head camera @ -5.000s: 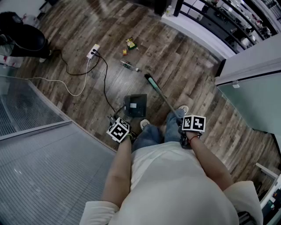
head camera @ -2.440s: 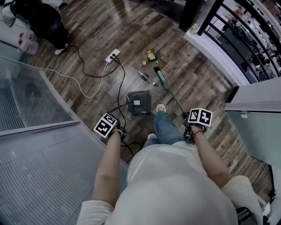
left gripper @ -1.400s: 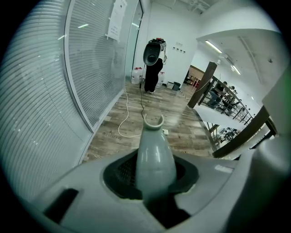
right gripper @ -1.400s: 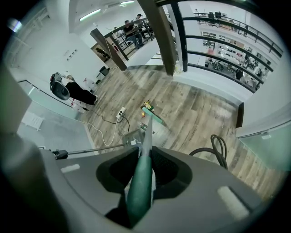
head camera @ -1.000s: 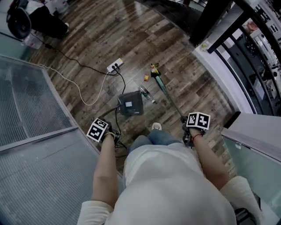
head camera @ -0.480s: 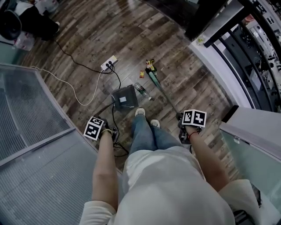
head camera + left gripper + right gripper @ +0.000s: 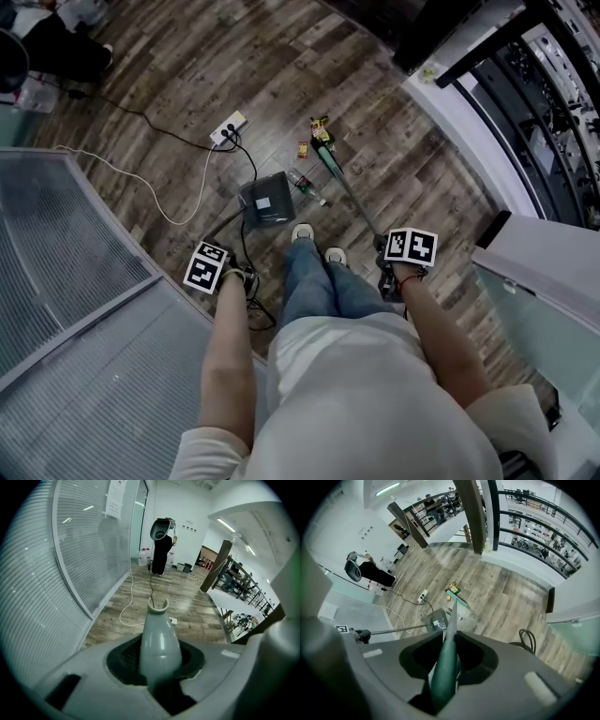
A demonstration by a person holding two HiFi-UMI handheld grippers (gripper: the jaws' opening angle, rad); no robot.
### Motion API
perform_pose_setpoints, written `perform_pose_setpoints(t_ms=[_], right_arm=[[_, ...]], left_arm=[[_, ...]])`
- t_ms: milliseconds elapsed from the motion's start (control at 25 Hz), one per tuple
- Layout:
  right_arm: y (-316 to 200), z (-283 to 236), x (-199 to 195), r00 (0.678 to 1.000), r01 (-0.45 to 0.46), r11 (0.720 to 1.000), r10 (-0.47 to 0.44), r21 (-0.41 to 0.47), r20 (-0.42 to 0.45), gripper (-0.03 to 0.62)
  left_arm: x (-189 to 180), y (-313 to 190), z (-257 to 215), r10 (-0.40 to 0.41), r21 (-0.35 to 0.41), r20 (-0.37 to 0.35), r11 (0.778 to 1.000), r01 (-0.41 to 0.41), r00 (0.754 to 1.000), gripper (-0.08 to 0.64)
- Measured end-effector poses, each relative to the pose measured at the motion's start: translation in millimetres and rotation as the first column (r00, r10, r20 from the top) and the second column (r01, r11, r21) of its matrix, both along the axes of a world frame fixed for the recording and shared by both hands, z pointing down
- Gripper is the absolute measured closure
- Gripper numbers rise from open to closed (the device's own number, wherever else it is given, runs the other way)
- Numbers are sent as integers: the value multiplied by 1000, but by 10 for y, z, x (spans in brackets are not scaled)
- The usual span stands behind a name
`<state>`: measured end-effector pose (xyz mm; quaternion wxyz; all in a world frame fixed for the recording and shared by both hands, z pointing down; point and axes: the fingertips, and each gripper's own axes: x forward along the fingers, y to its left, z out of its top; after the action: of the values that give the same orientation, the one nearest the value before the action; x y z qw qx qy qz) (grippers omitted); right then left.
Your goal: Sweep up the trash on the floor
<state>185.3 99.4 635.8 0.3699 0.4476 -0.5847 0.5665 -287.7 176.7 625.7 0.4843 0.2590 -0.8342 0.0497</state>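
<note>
Broom (image 7: 354, 203) and dustpan (image 7: 266, 199) at the trash on the floor (image 7: 403, 159)
The left gripper (image 7: 232, 276) is clamped on the dustpan's grey handle, and the right gripper (image 7: 389, 272) on the broom's green handle. A bottle (image 7: 307, 184) lies just beside the dustpan. A wrapper (image 7: 322, 127) and a red scrap (image 7: 302, 149) lie near the broom head.

Dustpan (image 7: 267, 199) just ahead of shoes (image 7: 302, 232); bottle (image 7: 307, 183) beside its right edge; broom head (image 7: 325, 159) beyond bottle; wrappers (image 7: 320, 126) beyond broom head; power strip (image 7: 229, 129) farther left.
</note>
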Motion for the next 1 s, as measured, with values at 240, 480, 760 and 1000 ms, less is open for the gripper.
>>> perform_pose_setpoints(t_ms=[240,480,760,1000], right_arm=[[-37,128,-214,999,20,1000,-21,-23,-35,497],[-35,268,-416,997,34,998,-37,-51,-63,497],[-20,333,-749,995,28,997,-36,-77,-97,497],[-14,295,-1076,998,26,991,-33,-129,-50,497]], left_arm=[[-65,-109,61,-13,-2,3,1000,13,1000,471],[-81,-198,66,-14,-8,2,1000,14,1000,471],[-92,-244,72,-16,-12,7,1000,16,1000,471],[-89,-246,48,-14,-13,6,1000,14,1000,471]])
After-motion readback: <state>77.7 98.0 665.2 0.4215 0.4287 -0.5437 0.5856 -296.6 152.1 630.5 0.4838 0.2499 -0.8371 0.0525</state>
